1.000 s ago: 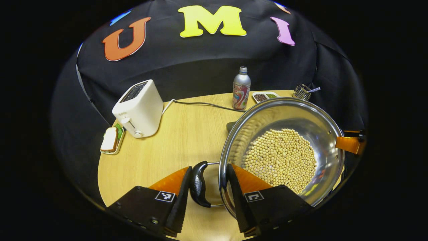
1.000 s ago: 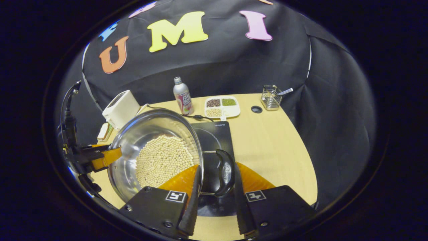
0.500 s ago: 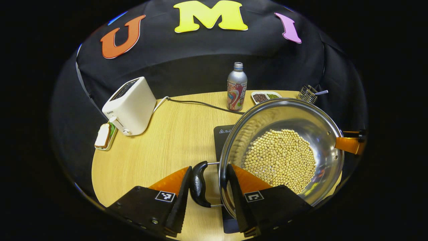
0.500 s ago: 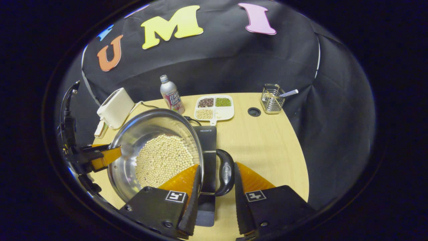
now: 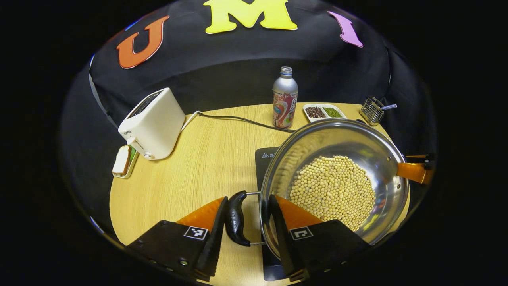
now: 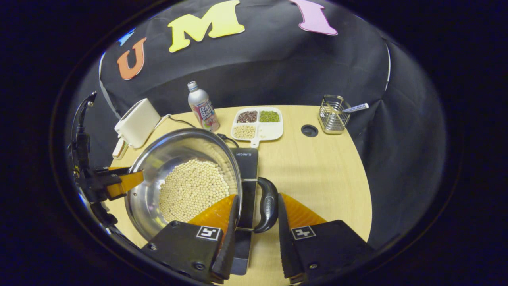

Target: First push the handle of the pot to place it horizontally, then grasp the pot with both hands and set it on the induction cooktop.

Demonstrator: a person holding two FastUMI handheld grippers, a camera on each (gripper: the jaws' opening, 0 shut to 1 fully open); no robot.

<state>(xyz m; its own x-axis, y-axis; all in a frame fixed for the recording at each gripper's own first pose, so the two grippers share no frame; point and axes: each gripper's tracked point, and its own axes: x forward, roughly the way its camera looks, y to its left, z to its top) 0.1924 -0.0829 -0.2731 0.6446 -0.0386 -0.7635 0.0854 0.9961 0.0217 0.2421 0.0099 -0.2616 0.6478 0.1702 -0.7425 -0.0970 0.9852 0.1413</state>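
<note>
On the round wooden table (image 5: 190, 167) a white toaster (image 5: 152, 123), a bottle (image 5: 284, 98) and a divided dish (image 6: 258, 123) stand behind the black induction cooktop (image 6: 247, 171). The steel pot (image 5: 357, 139) of beans is above the cooktop. The left gripper (image 5: 245, 222) straddles one black handle (image 5: 235, 217), jaws apart, neither clearly pressing; the right gripper (image 6: 256, 216) likewise brackets the other handle (image 6: 268, 204)
</note>
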